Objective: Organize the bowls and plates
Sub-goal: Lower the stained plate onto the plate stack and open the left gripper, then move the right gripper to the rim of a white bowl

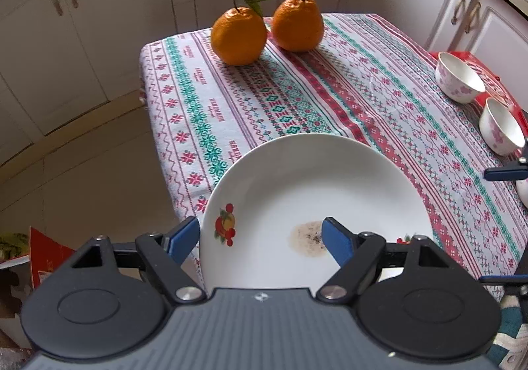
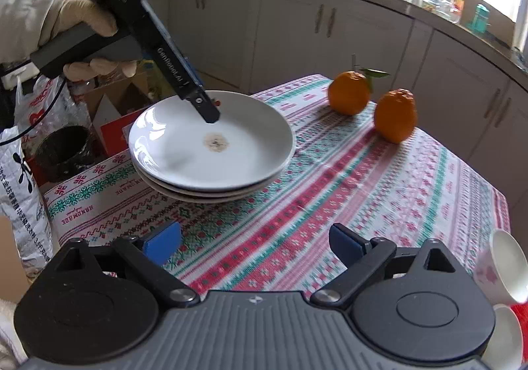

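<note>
1. Over the near corner of the table, the left gripper [image 1: 260, 239] hangs above the top plate [image 1: 313, 205], jaws spread to either side of the rim: one blue pad sits outside the edge, the other over the plate's inside, and neither seems to press on the china. So nothing is pinched there.

2. The right gripper [image 2: 254, 244] hovers over bare tablecloth [image 2: 330, 192], its jaws wide apart and empty.

3. That plate is the top of a stack of three plates [image 2: 211, 185] near the table's left edge, as the right wrist view shows. It carries a brownish stain [image 1: 308, 239] in the middle and a fruit print [image 1: 226, 225] on the rim.

4. I judge these plates to be glazed ceramic: stiff, fairly heavy for a pinch grip, slick under rubber pads, and apt to chip or break if dropped. The rim is the only place to take hold, one pad above and one below, well in from the lip. The stack stands close to the edge, so a sideways nudge could be costly.

5. Two flowered bowls [image 1: 458, 78] stand well apart on the far right, on something red. They look light and thin-walled; a grip across the wall at the rim would suit them.

6. Two oranges [image 1: 267, 30] sit at the far end, touching or almost so, clear of the crockery.
</note>
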A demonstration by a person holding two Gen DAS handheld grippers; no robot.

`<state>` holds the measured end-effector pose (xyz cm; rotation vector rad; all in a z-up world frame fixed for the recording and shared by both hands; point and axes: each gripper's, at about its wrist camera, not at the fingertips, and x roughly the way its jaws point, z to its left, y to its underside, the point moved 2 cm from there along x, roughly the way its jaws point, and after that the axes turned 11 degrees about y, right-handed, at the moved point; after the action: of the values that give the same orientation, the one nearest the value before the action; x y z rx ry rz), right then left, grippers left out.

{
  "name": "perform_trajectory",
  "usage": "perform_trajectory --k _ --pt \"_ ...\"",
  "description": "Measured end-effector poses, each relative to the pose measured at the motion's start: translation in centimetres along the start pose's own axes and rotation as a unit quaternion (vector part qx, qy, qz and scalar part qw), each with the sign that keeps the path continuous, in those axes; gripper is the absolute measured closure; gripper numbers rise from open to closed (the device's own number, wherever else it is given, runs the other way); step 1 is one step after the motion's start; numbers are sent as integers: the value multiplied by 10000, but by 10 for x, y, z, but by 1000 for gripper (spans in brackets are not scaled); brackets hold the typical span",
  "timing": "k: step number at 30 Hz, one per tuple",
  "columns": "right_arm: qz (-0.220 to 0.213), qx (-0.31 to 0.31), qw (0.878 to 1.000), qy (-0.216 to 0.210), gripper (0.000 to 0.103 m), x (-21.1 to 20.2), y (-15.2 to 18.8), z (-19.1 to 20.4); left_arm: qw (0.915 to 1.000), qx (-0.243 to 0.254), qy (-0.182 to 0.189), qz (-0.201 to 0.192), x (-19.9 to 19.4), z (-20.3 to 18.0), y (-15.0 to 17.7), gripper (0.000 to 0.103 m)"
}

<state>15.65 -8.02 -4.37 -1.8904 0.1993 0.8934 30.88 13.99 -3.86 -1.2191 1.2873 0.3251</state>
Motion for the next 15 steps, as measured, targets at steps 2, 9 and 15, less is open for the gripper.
perform_trajectory --k 2,9,15 --pt "-18 103 9999 18 2 -7 4 -7 10000 -1 -14 -22 -3 -4 2 22" --pt "-157 385 9988 255 0 -36 17 -25 9990 242 -284 -245 -13 -40 9 16" --pt "-294 630 9960 562 0 -63 31 -46 9963 518 -73 -677 -17 -105 15 2"
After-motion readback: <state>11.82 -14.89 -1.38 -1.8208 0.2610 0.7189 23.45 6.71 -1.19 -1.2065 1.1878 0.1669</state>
